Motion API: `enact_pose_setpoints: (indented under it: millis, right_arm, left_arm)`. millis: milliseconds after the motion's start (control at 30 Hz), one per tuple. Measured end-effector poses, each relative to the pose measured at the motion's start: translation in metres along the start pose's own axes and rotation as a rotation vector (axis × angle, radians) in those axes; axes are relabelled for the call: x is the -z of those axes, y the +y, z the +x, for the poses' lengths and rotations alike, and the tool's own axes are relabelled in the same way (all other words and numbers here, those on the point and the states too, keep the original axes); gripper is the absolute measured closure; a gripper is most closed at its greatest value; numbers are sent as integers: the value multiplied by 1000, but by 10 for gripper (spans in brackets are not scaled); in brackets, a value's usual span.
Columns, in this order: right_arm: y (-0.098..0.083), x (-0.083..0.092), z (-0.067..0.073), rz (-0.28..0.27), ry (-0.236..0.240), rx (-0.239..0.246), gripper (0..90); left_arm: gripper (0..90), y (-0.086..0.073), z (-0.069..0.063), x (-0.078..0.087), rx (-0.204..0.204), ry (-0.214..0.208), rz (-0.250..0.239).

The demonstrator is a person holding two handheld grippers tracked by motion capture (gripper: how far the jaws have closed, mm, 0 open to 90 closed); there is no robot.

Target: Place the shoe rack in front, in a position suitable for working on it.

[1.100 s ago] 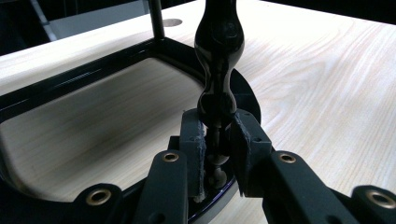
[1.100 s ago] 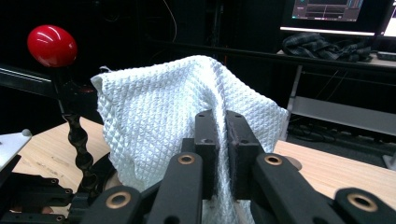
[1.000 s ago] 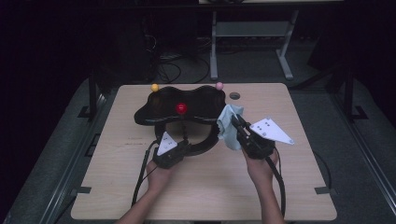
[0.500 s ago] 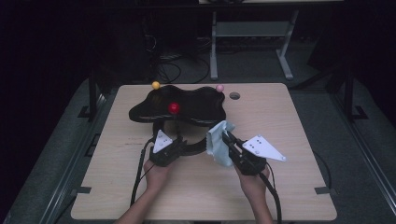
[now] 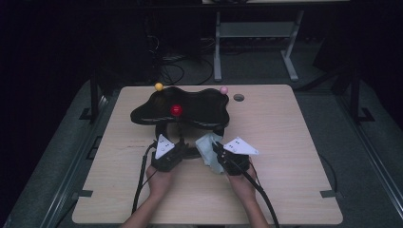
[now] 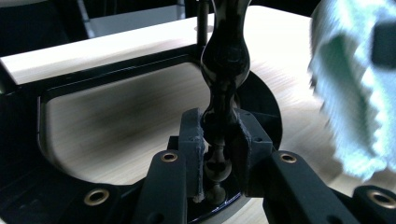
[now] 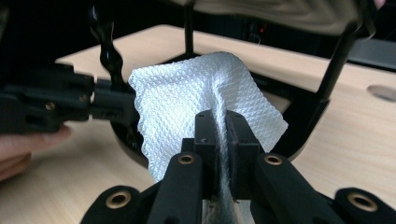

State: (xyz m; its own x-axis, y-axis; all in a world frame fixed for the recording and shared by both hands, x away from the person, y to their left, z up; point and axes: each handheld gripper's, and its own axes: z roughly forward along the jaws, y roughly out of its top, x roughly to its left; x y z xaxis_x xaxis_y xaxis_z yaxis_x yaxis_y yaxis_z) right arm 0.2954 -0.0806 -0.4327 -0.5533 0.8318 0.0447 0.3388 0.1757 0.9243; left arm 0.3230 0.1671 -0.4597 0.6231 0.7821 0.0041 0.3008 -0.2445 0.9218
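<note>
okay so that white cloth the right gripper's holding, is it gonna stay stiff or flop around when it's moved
Likely floppy: the white cloth bunches and creases where the right gripper pinches it. Probably light, since a narrow pinch holds it up. Its waffle texture suggests it won't slip easily.

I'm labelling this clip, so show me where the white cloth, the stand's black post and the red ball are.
white cloth (image 7: 187, 88), right gripper view, its textured middle
black post (image 6: 225, 65), left gripper view, its bulging part
red ball (image 5: 176, 110), high view, its centre

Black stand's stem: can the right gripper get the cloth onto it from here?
Probably yes. The right gripper is shut on the white cloth, beside the glossy stem that the left gripper clamps low down. Nothing lies between; the stem's upper part is bare.
</note>
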Motion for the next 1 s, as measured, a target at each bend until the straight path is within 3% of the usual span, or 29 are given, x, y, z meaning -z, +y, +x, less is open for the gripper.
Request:
enact_pose_setpoints:
  millis: [100,300,467,633,767,1000]
  right_arm:
    - [-6,-1,0,23,12,-5,846]
    - [-15,6,-3,47,7,-10,846]
    - [-17,5,-10,68,1,-26,846]
    - [-18,-16,-19,129,-17,-8,846]
    - [-20,-34,-19,202,-44,36,845]
    - [-22,-42,-9,235,-49,26,853]
  left_arm:
    - [754,0,-3,0,-14,-24,3]
    - [754,2,-24,0,-99,-72,17]
    - [754,2,-37,1,-122,-97,15]
    - [753,1,-36,3,-132,-99,18]
    - [752,1,-34,4,-131,-93,18]
    - [750,1,-24,6,-116,-59,19]
